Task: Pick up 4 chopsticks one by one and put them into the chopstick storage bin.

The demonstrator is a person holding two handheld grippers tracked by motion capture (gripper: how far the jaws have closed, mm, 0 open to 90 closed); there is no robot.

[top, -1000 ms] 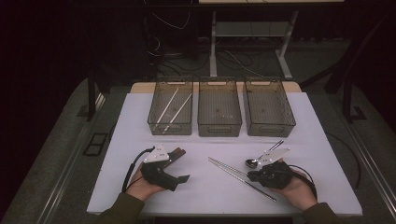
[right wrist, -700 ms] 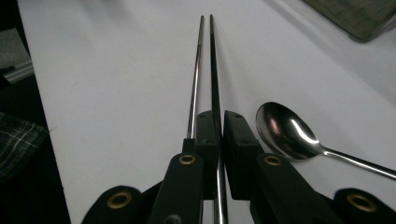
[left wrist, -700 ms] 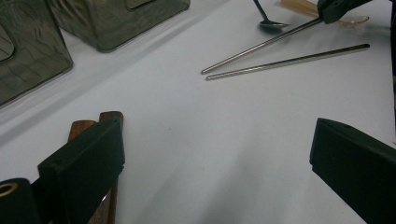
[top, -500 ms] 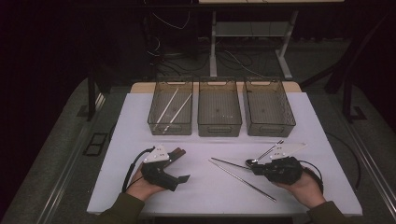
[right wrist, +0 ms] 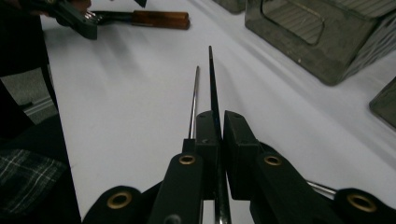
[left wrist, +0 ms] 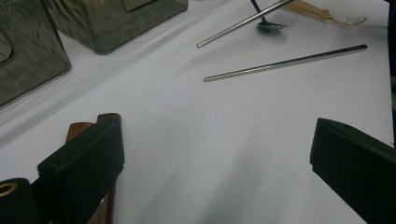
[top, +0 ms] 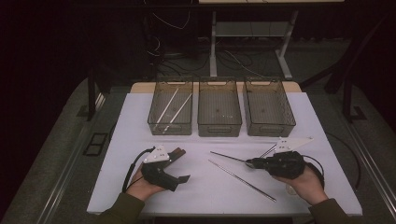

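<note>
My right gripper [top: 251, 163] is shut on one end of a thin metal chopstick [top: 229, 157], which sticks out to the left just above the white table [top: 299, 121]. In the right gripper view the jaws [right wrist: 219, 122] pinch that chopstick [right wrist: 212, 84], and a second chopstick [right wrist: 194, 100] lies beside it. This second chopstick [top: 243, 181] rests slanted on the table. My left gripper [top: 182, 165] sits at the front left with its jaws wide open [left wrist: 217, 140] and nothing between them.
Three clear bins stand in a row at the back: the left bin [top: 171, 126] holds two chopsticks, the middle bin [top: 219, 127] and right bin [top: 270, 126] look bare. A brown wooden handle [top: 177, 152] lies by the left gripper. A spoon [left wrist: 271, 26] rests near the right hand.
The right gripper has risen and shifted a little to the right, lifting the gripped chopstick off the table. The left gripper has stayed where it was.
</note>
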